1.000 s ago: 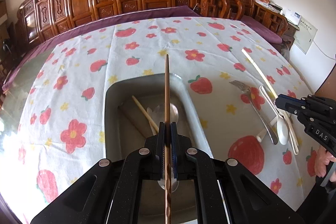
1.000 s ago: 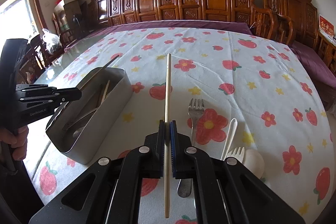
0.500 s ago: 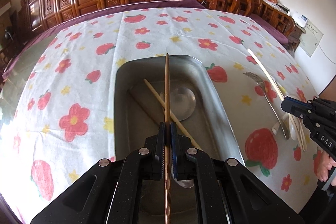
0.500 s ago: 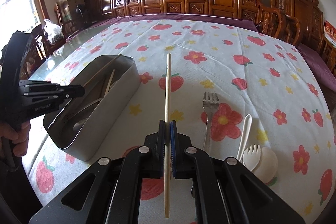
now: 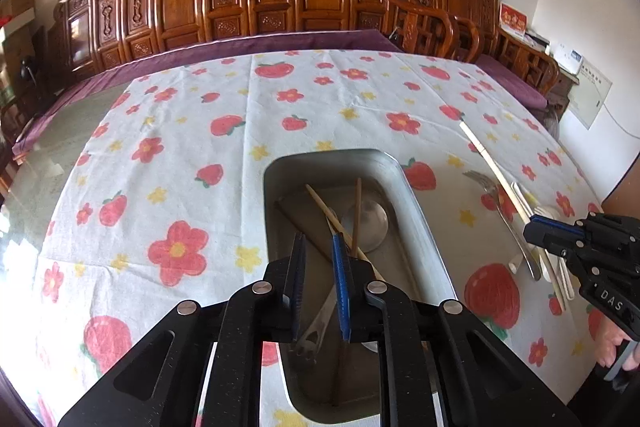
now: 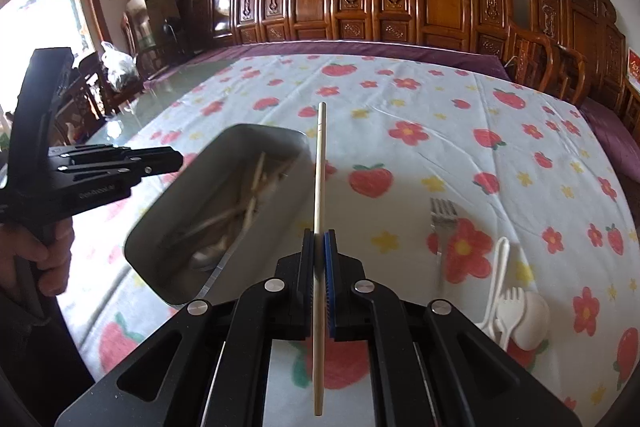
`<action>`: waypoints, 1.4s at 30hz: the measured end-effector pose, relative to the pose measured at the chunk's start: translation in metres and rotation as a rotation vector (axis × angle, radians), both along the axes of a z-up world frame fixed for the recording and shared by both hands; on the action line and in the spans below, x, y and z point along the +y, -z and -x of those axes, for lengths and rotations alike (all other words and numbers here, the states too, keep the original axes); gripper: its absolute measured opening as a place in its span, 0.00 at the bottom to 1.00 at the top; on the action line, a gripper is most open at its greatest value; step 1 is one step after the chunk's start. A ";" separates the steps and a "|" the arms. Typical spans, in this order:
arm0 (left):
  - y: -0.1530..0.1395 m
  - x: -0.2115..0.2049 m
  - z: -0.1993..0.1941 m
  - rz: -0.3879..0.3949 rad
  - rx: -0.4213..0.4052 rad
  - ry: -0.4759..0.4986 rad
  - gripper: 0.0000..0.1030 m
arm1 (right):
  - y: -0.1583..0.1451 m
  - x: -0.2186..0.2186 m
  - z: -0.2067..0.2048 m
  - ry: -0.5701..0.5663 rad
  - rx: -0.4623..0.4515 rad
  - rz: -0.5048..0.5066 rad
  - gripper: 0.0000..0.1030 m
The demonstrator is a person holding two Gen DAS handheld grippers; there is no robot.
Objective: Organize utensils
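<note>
The right tongs (image 6: 319, 267) are clamping a pale chopstick (image 6: 319, 187) near mid-length, just beside the steel tray (image 6: 176, 227); light, stiff and smooth, it is likely to pivot unless gripped centrally. The left tongs (image 5: 318, 279), standing apart and empty, are hovering over the tray on the bench (image 5: 160, 147). "DAS" is showing on one handle.

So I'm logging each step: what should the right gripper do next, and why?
Probably carry its pale chopstick left over the metal tray and release. The right gripper is shut on it beside the tray; the left gripper hangs open above the tray.
</note>
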State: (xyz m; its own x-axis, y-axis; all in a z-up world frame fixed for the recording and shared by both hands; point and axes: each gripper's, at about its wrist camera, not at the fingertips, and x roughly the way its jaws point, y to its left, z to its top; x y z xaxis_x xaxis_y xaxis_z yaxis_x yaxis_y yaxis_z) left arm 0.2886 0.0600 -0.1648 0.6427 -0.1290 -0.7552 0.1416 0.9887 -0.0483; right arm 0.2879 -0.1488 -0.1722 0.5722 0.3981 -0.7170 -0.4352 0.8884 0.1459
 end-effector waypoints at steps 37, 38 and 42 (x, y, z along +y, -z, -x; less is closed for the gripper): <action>-0.025 0.037 0.006 0.061 -0.064 -0.031 0.15 | -0.001 0.042 -0.004 -0.036 0.003 -0.035 0.09; -0.026 0.034 0.007 0.065 -0.067 -0.027 0.25 | -0.004 0.032 0.001 -0.027 -0.010 -0.021 0.09; -0.030 0.018 0.010 0.071 -0.086 -0.005 0.43 | -0.013 -0.010 0.016 0.025 -0.045 0.041 0.09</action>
